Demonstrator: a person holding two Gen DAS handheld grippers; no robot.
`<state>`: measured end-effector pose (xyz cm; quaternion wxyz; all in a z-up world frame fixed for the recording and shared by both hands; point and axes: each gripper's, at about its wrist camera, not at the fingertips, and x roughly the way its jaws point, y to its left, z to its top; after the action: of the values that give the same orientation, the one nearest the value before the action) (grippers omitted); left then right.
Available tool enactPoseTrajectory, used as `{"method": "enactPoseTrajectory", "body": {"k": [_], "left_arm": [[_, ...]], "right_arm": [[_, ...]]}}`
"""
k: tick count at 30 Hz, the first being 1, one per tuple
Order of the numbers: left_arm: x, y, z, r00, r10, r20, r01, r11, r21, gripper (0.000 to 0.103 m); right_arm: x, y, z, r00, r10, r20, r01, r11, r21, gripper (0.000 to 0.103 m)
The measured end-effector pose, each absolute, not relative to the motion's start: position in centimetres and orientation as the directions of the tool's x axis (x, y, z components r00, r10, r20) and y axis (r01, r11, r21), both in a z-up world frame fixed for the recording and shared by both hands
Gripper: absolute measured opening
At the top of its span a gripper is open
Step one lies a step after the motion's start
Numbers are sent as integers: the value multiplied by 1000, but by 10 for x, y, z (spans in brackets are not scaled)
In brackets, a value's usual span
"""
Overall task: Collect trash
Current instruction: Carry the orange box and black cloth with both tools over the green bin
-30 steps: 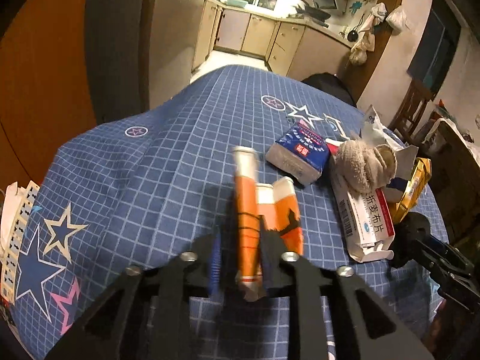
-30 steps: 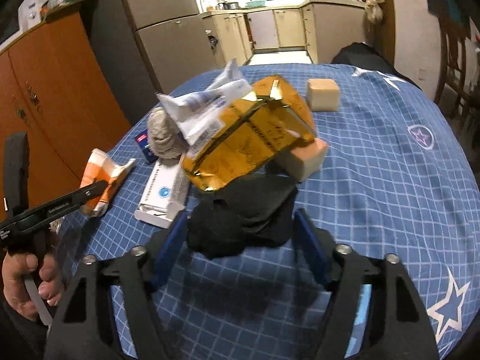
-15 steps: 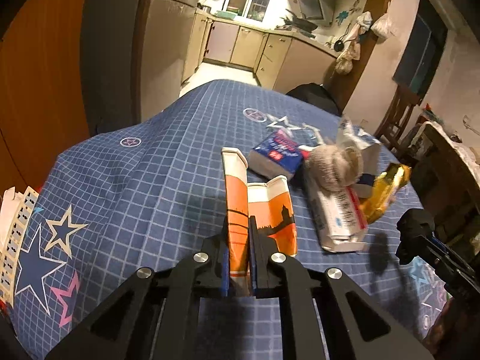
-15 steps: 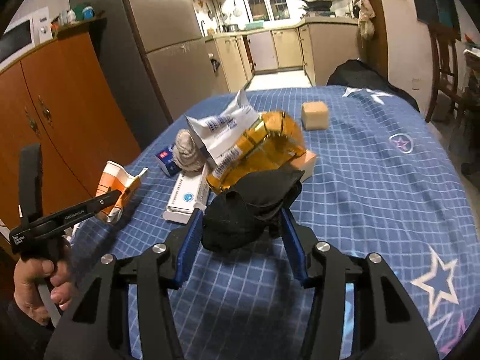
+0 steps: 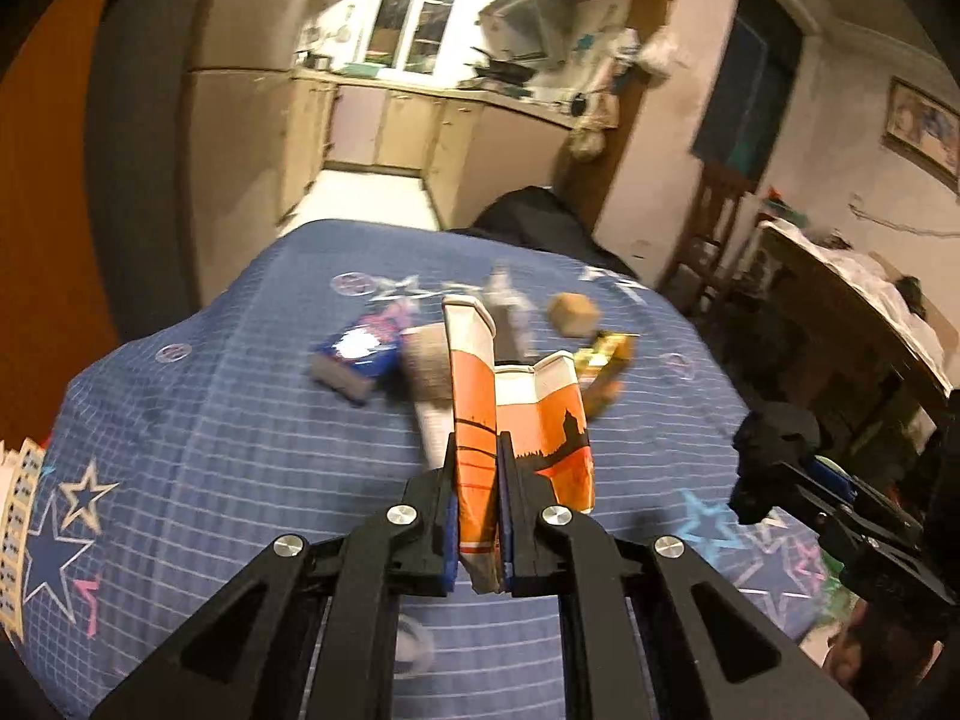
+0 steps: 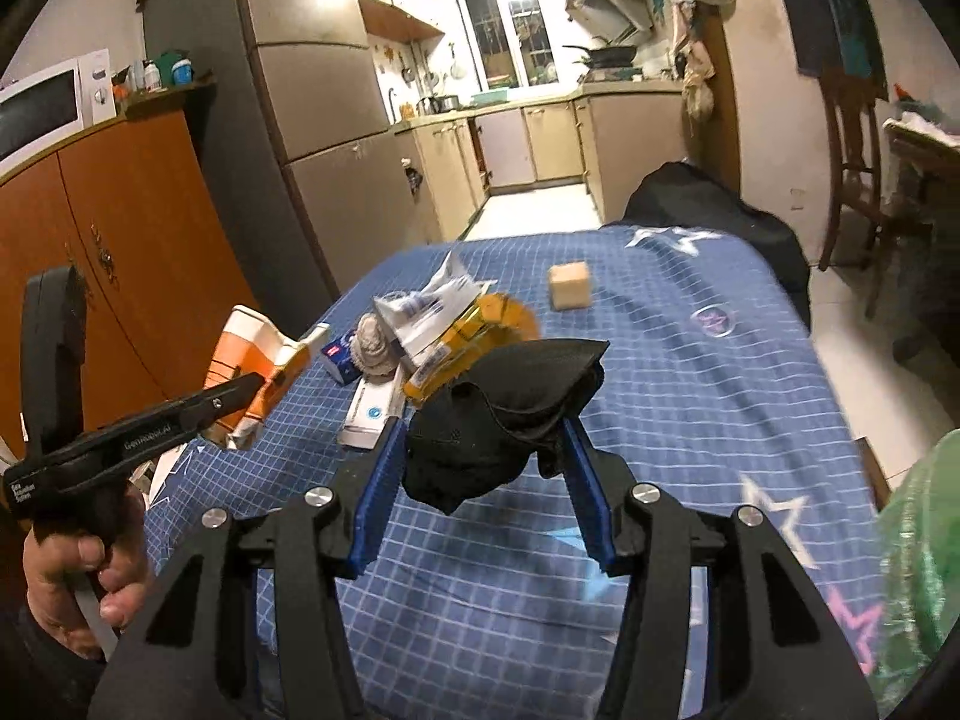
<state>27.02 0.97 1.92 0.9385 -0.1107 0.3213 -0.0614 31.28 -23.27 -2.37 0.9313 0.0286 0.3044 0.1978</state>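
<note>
Near: left gripper (image 5: 478,516) clamped tight on flattened orange-and-white paper carton (image 5: 480,420), now lifted off blue grid-patterned tablecloth (image 5: 240,450). Right gripper (image 6: 483,474) part-closed around crumpled black cloth (image 6: 498,408), likewise raised (probably trash). Far: remaining litter pile (image 6: 438,324) uncollected.

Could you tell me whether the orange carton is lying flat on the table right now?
No, the orange carton is clamped in the left hand-held gripper and held up off the table.
</note>
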Motion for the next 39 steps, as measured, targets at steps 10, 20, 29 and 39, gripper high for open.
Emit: {"method": "enactPoseTrajectory", "body": {"k": [10, 20, 29, 39], "left_arm": [[273, -77, 54, 786, -303, -539, 200, 950, -241, 11], [279, -167, 72, 747, -408, -525, 336, 913, -231, 11], [286, -253, 78, 689, -487, -537, 452, 868, -208, 11], [296, -354, 81, 594, -571, -566, 574, 794, -199, 11]], "right_arm": [[289, -289, 13, 815, 265, -515, -252, 963, 97, 50], [277, -353, 34, 856, 135, -500, -124, 991, 56, 50], [274, -412, 45, 853, 44, -520, -16, 998, 58, 50], [271, -497, 43, 808, -38, -588, 116, 989, 96, 50]]}}
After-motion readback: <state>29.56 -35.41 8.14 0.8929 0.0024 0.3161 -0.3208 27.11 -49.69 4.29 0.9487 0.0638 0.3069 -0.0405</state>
